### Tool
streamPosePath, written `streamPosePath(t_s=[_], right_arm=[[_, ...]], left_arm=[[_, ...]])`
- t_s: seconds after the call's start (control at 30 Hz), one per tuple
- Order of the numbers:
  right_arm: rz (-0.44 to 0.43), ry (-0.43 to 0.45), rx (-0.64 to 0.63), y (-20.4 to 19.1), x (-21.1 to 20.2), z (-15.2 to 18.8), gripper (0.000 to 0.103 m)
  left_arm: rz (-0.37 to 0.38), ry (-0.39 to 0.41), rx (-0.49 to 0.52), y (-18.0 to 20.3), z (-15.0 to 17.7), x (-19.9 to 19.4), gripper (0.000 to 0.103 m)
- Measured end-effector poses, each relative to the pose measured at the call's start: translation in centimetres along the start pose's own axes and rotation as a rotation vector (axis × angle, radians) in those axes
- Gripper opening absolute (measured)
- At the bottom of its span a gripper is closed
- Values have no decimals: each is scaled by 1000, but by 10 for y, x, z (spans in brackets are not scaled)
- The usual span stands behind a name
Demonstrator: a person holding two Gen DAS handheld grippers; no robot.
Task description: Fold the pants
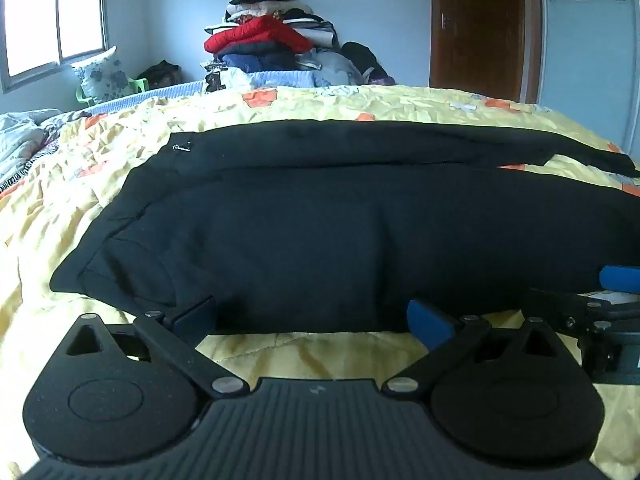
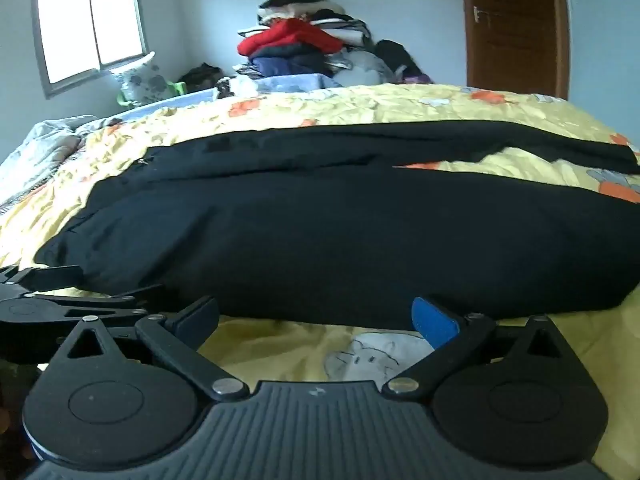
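Observation:
Black pants [image 1: 320, 224] lie flat across a yellow flowered bedspread [image 1: 72, 184], waist at the left, the two legs running right with a gap of bedspread between them. My left gripper [image 1: 316, 316] is open at the pants' near edge, close to the waist end. My right gripper [image 2: 320, 316] is open at the same near edge, further along the near leg [image 2: 360, 240]. Both sets of blue-padded fingers touch or sit just at the cloth edge; neither holds it. The right gripper shows at the right of the left wrist view [image 1: 600, 312]; the left gripper shows at the left of the right wrist view [image 2: 60, 296].
A tall pile of clothes [image 1: 276, 40] stands beyond the bed's far edge. A window [image 1: 52, 20] is at the back left, a brown door [image 1: 480, 28] at the back right. A grey blanket [image 1: 20, 136] lies at the bed's left. A flowered pillow [image 1: 104, 74] rests under the window.

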State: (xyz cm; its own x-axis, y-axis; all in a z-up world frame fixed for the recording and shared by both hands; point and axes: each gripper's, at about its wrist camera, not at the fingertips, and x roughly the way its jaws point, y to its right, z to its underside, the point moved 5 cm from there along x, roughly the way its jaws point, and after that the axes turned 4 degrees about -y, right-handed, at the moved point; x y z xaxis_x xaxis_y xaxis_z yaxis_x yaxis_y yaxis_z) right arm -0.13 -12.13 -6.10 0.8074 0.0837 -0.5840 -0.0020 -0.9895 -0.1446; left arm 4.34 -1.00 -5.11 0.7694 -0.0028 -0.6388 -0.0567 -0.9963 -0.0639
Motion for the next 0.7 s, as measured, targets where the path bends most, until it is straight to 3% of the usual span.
streamPosePath(t_s=[0.53,0.7], right_arm=[[21,-36,-20,7,8,-2,103],[101,-74,-122,-6,15,0,103]], left_arm=[[20,-30,-29,-5,1,4,103],[21,-31,-33,-7,1,4,103]])
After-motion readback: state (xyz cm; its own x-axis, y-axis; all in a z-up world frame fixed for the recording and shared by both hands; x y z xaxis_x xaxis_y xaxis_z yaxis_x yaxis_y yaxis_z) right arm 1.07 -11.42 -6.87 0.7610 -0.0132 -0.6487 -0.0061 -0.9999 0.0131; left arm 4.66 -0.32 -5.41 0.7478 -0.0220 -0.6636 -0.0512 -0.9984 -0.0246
